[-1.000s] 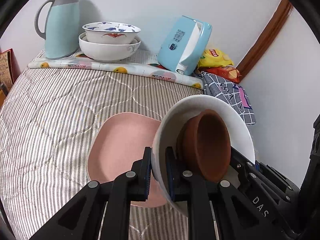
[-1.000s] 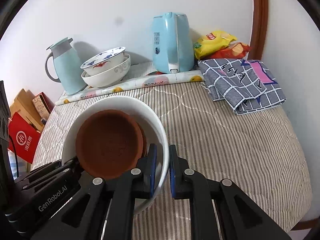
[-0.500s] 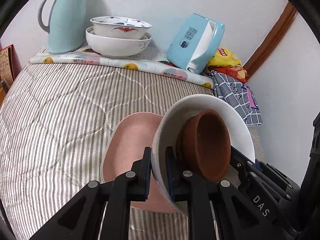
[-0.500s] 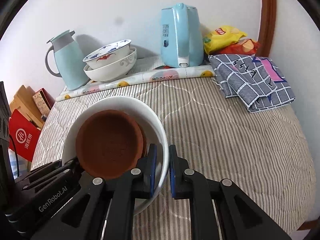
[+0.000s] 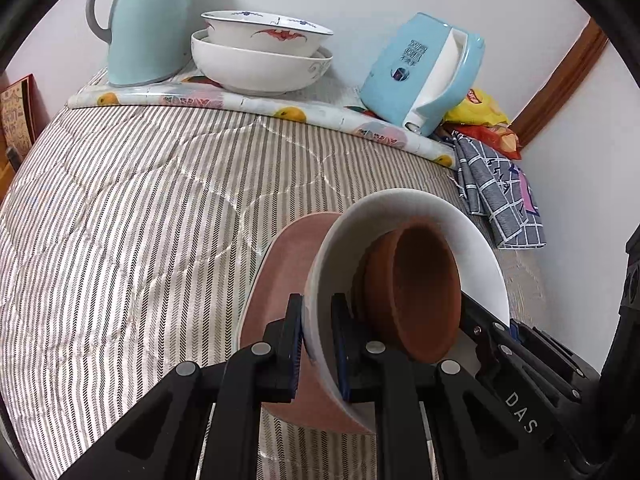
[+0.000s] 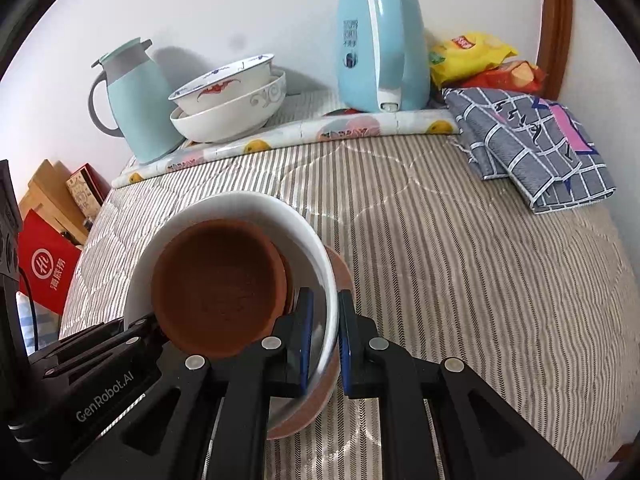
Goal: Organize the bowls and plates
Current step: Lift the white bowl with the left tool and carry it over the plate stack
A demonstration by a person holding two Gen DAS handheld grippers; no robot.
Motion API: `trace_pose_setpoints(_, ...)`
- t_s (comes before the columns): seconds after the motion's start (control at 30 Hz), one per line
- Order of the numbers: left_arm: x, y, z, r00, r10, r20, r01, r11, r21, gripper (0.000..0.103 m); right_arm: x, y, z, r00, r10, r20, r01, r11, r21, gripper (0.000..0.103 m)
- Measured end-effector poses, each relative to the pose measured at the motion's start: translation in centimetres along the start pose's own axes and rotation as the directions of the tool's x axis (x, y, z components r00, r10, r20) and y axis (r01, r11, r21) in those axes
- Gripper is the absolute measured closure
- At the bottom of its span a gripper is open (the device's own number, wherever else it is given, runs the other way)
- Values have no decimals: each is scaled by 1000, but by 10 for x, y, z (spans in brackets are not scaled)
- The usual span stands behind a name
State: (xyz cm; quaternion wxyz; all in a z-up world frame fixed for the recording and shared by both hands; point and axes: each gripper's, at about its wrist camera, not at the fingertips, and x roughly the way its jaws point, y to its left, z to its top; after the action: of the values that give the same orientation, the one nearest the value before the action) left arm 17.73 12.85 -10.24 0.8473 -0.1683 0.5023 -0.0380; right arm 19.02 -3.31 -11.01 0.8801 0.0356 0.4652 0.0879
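A white bowl (image 5: 404, 208) with a brown clay bowl (image 5: 416, 292) nested inside is held between both grippers. My left gripper (image 5: 318, 340) is shut on its left rim; my right gripper (image 6: 323, 332) is shut on its right rim (image 6: 320, 256). The brown bowl (image 6: 218, 284) also shows in the right wrist view. A pink plate (image 5: 280, 280) lies on the striped cloth directly under the white bowl, mostly hidden by it; its edge (image 6: 340, 270) peeks out in the right wrist view. Two stacked white bowls (image 5: 260, 60) sit at the back.
A light blue thermos jug (image 5: 148, 20) and a blue electric kettle (image 5: 424, 76) stand at the back on a fruit-print mat (image 5: 240, 100). A folded checked cloth (image 6: 532, 144) and snack bags (image 6: 476, 60) lie at the back right. A red box (image 6: 48, 268) is left of the table.
Both grippers carried the white bowl forward and leftward over the pink plate and lowered it; the plate is now mostly covered by the bowl.
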Motion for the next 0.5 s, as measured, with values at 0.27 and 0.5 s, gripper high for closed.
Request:
trace_pose_setpoints(0.27,14,4,-4,999,12,-29,-12,1000,2,89,13,1,-5,1000,-4,-30,4,1000,0,92)
trace_pose_setpoints(0.5,18,9,-5,999,16,-34,-15,1000,4,89,23,2,-11,999,5,-43,-5,1000,12,92)
